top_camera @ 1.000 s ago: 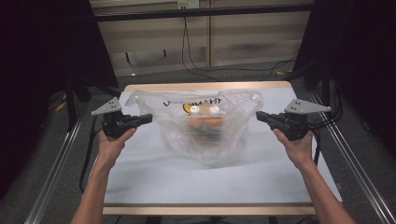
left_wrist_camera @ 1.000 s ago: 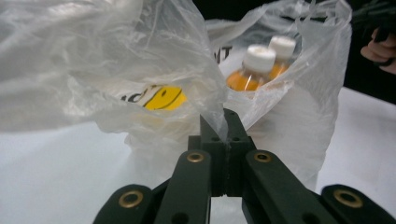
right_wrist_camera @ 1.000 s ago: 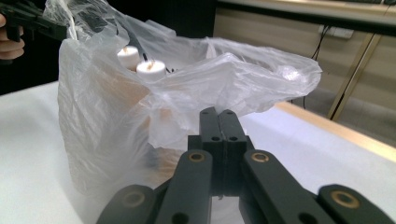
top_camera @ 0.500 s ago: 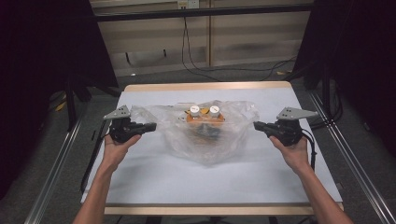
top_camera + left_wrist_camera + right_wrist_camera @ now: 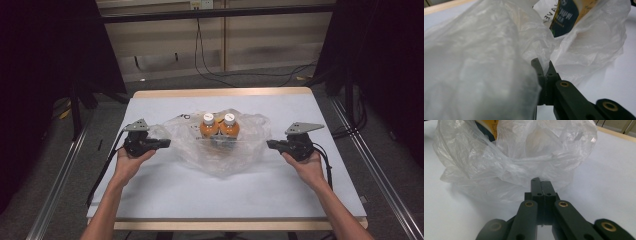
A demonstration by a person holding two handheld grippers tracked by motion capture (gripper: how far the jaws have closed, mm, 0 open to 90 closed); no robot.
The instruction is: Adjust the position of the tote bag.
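White tabletop [image 5: 165, 195] bears bottles [image 5: 219, 126]; left gripper [image 5: 161, 144], right gripper [image 5: 272, 145] both pinch plastic bag [image 5: 220, 155]

My left claw [image 5: 167, 143] and my right claw [image 5: 270, 145] are matte black with brass-coloured pins. The bag [image 5: 220, 150] between them is milky clear plastic with dark lettering at its 11 o'clock. Both bottles [image 5: 219, 129] are orange with white caps. The desk [image 5: 200, 190] is pale grey-white, edged in light wood.

bright table [image 5: 150, 200], dark surroundings; near plastic bag [image 5: 474, 75] blurred.
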